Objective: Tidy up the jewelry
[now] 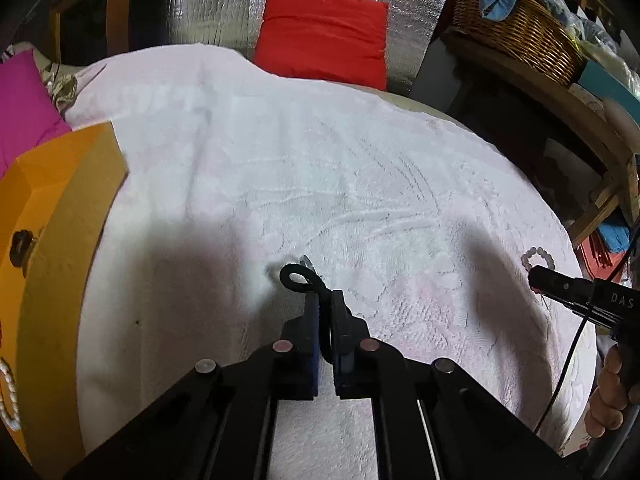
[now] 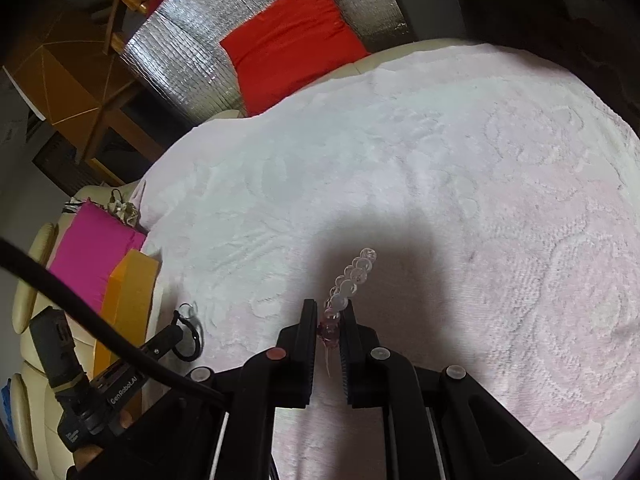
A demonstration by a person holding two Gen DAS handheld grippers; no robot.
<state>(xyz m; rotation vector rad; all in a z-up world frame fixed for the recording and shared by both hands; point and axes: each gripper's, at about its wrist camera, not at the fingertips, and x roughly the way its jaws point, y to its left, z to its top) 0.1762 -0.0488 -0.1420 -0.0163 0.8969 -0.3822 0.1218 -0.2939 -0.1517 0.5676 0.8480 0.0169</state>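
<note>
Jewelry sits in both jaws: black cord [image 1: 297, 278] clamped left, bead bracelet [image 2: 352, 280] clamped right; orange box [image 1: 60, 216] lies left of the left jaws.

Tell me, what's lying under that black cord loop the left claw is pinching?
Under the black cord held by the left gripper lies the pale pink towel, with a small clear piece at the loop's far edge. What the towel covers cannot be seen.
</note>
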